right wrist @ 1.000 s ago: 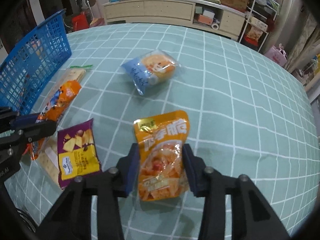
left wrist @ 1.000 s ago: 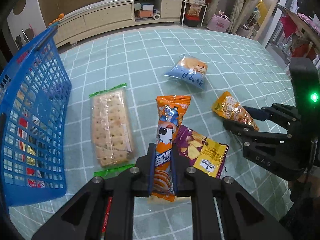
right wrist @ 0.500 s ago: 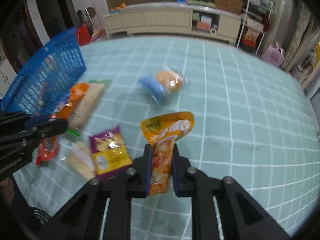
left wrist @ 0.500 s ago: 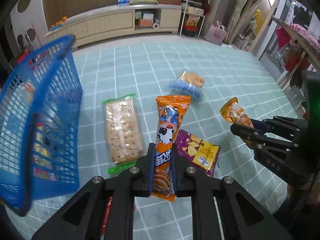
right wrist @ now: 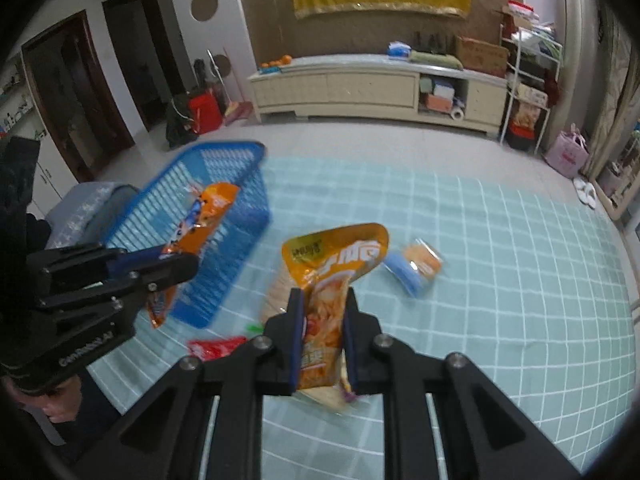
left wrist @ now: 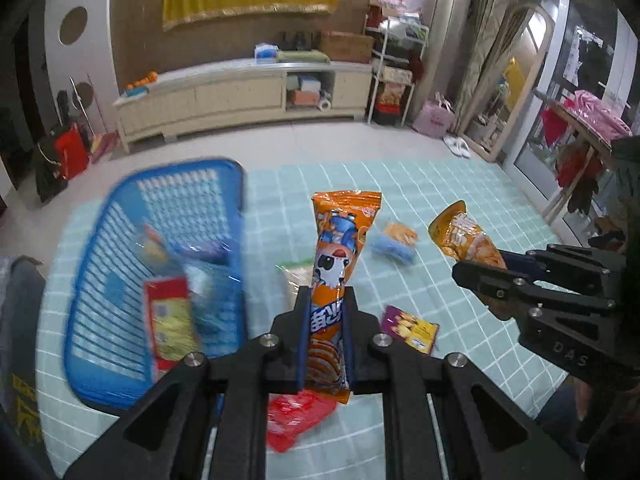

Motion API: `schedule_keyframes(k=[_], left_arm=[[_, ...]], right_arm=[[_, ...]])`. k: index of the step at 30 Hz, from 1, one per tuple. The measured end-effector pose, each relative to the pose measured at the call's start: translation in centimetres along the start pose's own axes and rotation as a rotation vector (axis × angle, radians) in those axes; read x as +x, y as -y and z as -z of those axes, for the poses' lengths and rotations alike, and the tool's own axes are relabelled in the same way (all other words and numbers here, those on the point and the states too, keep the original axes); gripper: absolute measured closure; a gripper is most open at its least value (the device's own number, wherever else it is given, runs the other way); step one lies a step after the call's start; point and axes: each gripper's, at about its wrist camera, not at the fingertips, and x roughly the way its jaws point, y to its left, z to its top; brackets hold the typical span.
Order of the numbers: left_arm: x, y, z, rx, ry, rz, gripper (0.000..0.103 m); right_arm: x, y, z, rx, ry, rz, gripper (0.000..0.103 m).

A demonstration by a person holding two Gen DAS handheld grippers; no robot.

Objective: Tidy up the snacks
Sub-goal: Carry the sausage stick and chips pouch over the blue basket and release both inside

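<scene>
The left claw (left wrist: 325,334) pinched a long orange snack packet (left wrist: 336,264) near its lower end, the packet's long axis running straight ahead along the fingers, top pointing away and clear of the green checked surface (left wrist: 460,184). The right claw (right wrist: 320,334) was pressed tight on a yellow-orange pouch (right wrist: 336,272), likewise lengthwise along its fingers, top end forward and lifted. Just below the left claw lay a red packet (left wrist: 296,416); to its right a purple one (left wrist: 408,328). Left of it stood the blue basket (left wrist: 120,280), holding packets. Farther ahead lay a blue-and-orange bag (left wrist: 394,240).
</scene>
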Motion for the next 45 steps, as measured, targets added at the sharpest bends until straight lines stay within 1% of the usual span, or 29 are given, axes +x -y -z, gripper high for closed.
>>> schedule_keyframes(k=[3,7,10,12,14,19,25,34,35,36,37,38,39,41,45], left_arm=[[-1.6,-1.8,-0.6,-0.003,0.027,-0.007,0.090],[-3.2,-4.7,-1.2,-0.018,0.057,-0.066,0.090],[-4.1,-6.8,-1.3,-0.034,0.072,-0.087,0.090],[-4.3,-7.9,-1.1,-0.038,0.068,-0.103,0.090],[-4.2,-9.1,-1.0,-0.050,0.053,-0.114,0.090],[-3.7,-11.8,-1.2,-0.089,0.030,-0.106,0.090],[-2.2,-13.7,-1.2,-0.091,-0.008,-0.105,0.090],[0.0,-16.4,-1.6,-0.121,-0.037,-0.110,0.090],[0.3,-16.6,-1.6,-0.125,-0.041,-0.113,0.090],[0.5,-16.8,-1.6,-0.128,-0.043,-0.115,0.090],[0.7,-16.9,-1.5,-0.130,-0.046,-0.118,0.090],[0.8,-16.9,-1.4,-0.127,-0.048,-0.120,0.090],[0.9,-16.9,-1.4,-0.123,-0.050,-0.122,0.090],[1.1,-16.9,-1.2,-0.120,-0.055,-0.121,0.090],[1.0,-16.7,-1.0,-0.121,-0.059,-0.102,0.090]], right_arm=[[-0.4,-2.2,-1.5,-0.019,0.023,-0.029,0.082],[-0.1,-5.4,-3.4,-0.072,0.035,-0.041,0.082],[0.2,-6.7,-4.5,-0.085,0.036,-0.074,0.082],[0.7,-7.8,-5.3,-0.098,0.033,-0.085,0.082],[1.2,-8.7,-6.2,-0.110,0.030,-0.098,0.081],[3.9,-10.6,-8.1,-0.148,0.002,-0.109,0.081],[7.6,-12.1,-9.2,-0.177,-0.057,-0.112,0.081],[12.9,-13.2,-10.2,-0.195,-0.137,-0.108,0.079],[13.5,-13.4,-10.3,-0.198,-0.145,-0.105,0.077],[13.8,-13.5,-10.3,-0.209,-0.147,-0.100,0.068],[14.2,-13.8,-10.3,-0.236,-0.143,-0.070,0.059],[14.3,-14.0,-10.2,-0.251,-0.138,-0.035,0.040],[14.3,-14.0,-10.1,-0.255,-0.127,-0.009,0.026],[13.8,-13.9,-9.9,-0.249,-0.090,0.011,0.016],[12.3,-13.3,-9.6,-0.220,-0.049,0.003,0.010]])
